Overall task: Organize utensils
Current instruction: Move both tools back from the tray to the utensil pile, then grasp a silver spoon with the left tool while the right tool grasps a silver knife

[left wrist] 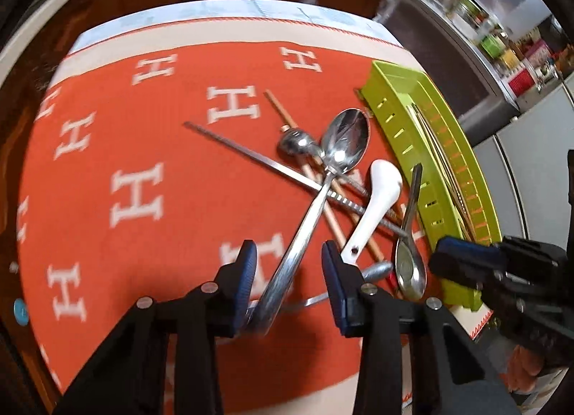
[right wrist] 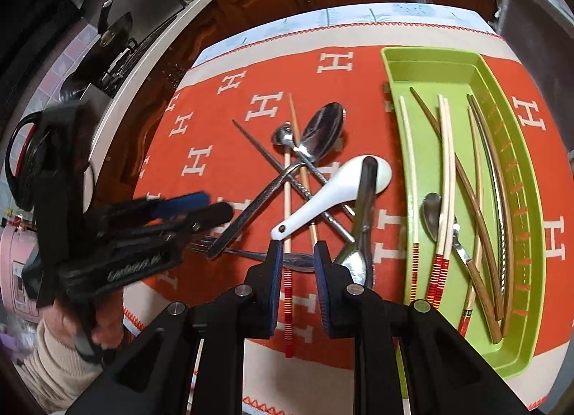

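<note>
The left gripper, jaws wide, straddles the long steel spoon in the pile beside the lime-green plastic tray — it likely must close next — while the right gripper hovers open.

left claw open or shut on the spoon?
Open: the left claw straddles the spoon handle, with a gap on the right side.

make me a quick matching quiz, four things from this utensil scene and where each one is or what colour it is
Things:
1. white spoon
2. tray
3. large steel spoon
4. small steel spoon

Descriptions:
A. lime green, at the cloth's right side
B. handle between the left gripper's open fingers
C. lying inside the tray among chopsticks
D. ceramic, in the pile on the cloth

Pairs: 1-D, 2-A, 3-B, 4-C
</note>
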`<act>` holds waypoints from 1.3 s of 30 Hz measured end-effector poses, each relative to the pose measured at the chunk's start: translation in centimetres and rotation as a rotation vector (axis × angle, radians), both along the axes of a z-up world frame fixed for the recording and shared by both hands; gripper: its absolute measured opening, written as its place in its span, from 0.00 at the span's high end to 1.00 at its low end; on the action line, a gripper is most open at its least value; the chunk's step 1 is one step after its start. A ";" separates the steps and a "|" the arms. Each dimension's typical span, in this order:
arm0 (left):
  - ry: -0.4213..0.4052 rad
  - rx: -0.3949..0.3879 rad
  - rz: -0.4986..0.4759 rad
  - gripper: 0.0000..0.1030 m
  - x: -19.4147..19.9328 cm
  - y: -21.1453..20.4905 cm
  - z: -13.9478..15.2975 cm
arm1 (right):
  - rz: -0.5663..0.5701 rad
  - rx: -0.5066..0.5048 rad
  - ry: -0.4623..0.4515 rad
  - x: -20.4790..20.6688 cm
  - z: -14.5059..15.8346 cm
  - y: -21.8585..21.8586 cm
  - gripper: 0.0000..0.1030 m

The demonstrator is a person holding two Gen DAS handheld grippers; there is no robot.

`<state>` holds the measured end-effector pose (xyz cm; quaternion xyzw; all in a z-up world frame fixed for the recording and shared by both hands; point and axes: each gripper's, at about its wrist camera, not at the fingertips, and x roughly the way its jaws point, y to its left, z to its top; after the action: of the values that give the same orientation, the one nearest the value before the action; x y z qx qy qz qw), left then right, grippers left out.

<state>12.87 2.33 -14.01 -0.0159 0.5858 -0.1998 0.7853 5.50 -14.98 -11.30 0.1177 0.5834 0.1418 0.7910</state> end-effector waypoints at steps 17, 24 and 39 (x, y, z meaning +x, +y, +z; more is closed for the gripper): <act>0.136 -0.055 -0.130 0.87 5.3 -3.3 -4.0 | -0.029 0.017 0.027 1.2 -1.6 -1.4 0.83; 0.150 -0.022 -0.207 0.88 6.2 -4.6 -3.9 | -0.031 0.030 0.029 1.3 -2.0 -1.6 0.83; 0.131 -0.010 -0.005 0.94 4.1 -2.5 -3.6 | -0.023 0.038 0.019 1.0 -2.1 -1.5 0.83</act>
<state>16.93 -0.22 -17.59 -0.0313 0.6349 -0.2032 0.7448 6.53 -16.50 -13.37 0.1409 0.5868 0.1426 0.7846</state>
